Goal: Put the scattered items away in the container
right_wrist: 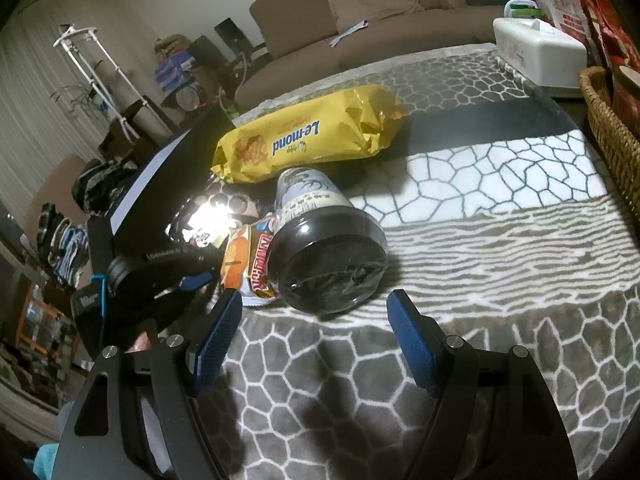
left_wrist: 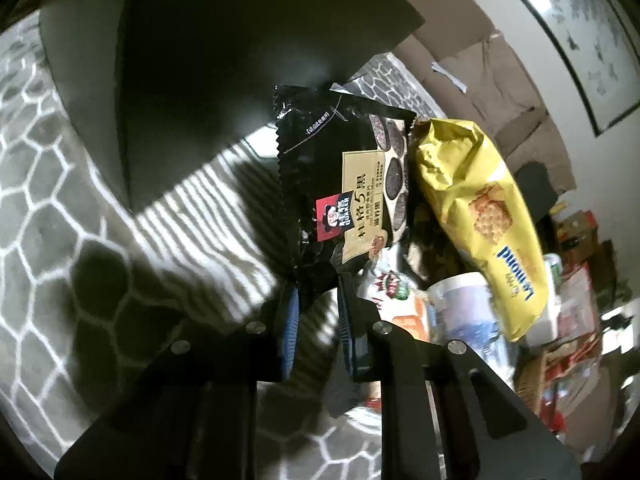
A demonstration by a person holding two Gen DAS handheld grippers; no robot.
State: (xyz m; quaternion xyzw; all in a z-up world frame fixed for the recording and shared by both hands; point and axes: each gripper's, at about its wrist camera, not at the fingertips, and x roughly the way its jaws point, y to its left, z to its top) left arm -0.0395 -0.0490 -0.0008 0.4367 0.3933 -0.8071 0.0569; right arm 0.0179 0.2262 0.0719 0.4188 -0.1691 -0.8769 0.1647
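Observation:
My left gripper [left_wrist: 318,300] is shut on the lower corner of a black Quaker biscuit packet [left_wrist: 344,184], which stands up in front of a black box [left_wrist: 224,60]. A yellow Le-mond biscuit packet [left_wrist: 480,216] lies just right of it. In the right wrist view the yellow packet [right_wrist: 304,140] lies behind a jar [right_wrist: 332,256] tipped on its side, dark lid toward me. A small orange snack packet [right_wrist: 248,264] lies to the left of the jar. My right gripper [right_wrist: 316,304] stands open just short of the jar lid, holding nothing.
A patterned grey-and-white cloth [right_wrist: 480,240] covers the table. A wicker basket [right_wrist: 612,136] with red packets sits at the right edge, a white tissue box [right_wrist: 536,52] behind it. The black box [right_wrist: 160,192] stands at the left. A brown sofa [right_wrist: 360,20] lies beyond.

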